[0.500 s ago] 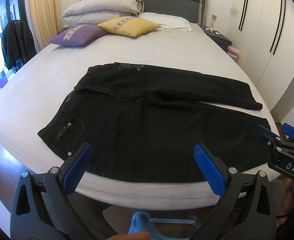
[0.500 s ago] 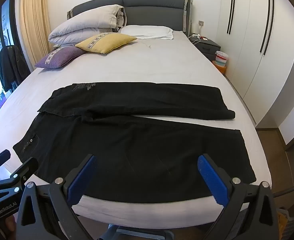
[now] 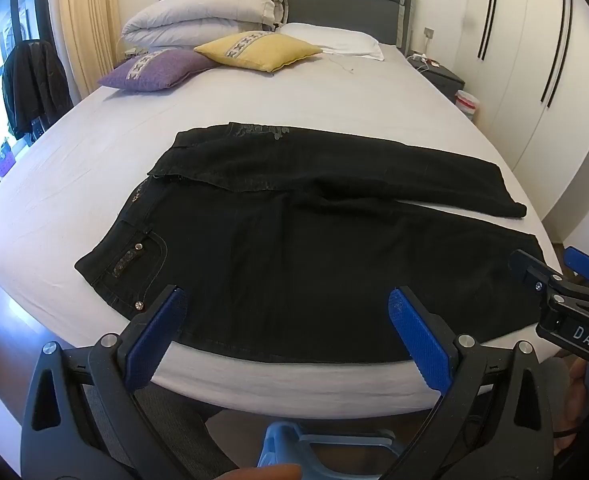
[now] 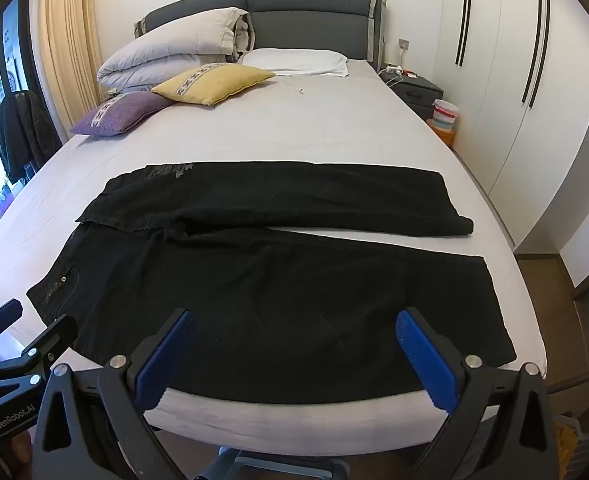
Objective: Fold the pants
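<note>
Left wrist view: left gripper (image 3: 284, 326) gapes wide, empty — black pants (image 3: 314, 256) just ahead on the bed (image 3: 294, 96); right gripper (image 4: 292, 346) likewise wide, empty.

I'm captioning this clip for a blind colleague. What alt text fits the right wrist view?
Black pants lie spread flat across a grey bed, waist at left, legs apart. The right hand-held gripper hovers open over their near edge, with the left hand-held gripper at lower left. Purple and yellow cushions sit near the headboard.
</note>
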Available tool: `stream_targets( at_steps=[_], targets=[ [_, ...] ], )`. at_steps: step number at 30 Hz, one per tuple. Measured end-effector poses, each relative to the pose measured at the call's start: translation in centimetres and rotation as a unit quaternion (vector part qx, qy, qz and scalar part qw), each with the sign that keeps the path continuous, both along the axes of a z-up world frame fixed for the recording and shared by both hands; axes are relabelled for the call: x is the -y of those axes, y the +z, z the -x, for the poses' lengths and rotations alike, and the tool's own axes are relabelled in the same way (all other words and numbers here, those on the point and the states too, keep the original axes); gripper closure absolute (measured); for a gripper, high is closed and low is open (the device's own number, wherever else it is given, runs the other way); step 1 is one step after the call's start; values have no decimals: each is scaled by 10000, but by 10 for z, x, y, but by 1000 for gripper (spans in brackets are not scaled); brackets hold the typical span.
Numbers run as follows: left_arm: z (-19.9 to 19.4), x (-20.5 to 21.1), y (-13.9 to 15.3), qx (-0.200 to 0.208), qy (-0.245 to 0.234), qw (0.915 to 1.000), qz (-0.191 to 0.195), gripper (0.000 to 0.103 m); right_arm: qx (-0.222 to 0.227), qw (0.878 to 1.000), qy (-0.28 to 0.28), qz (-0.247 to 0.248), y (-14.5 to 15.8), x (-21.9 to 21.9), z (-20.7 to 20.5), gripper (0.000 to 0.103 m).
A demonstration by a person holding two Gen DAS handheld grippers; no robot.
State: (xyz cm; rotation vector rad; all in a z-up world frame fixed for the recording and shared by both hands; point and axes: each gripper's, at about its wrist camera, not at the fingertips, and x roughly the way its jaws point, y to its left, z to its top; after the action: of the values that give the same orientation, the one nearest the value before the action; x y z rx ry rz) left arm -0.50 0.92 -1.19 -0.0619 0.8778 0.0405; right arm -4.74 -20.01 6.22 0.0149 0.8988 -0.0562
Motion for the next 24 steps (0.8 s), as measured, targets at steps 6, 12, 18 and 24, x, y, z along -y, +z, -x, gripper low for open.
stream_targets(
  at_steps=[6, 12, 18, 24],
  targets=[
    [0, 0, -2, -34, -6, 10000, -4, 0, -8, 10000, 5, -2, 0, 0, 0, 0],
    [-2, 0, -3, -66, -12, 10000, -9, 0, -18, 10000, 6, -13, 0, 0, 0, 0],
    [-3, 2, -3, -62, -13, 10000, -62, 0, -26, 10000, 8, -27, -1, 0, 0, 0],
    [-4, 5, -5, -23, -53, 9998, -213, 0, -5, 10000, 72, -51, -3, -4, 3, 0]
  ],
)
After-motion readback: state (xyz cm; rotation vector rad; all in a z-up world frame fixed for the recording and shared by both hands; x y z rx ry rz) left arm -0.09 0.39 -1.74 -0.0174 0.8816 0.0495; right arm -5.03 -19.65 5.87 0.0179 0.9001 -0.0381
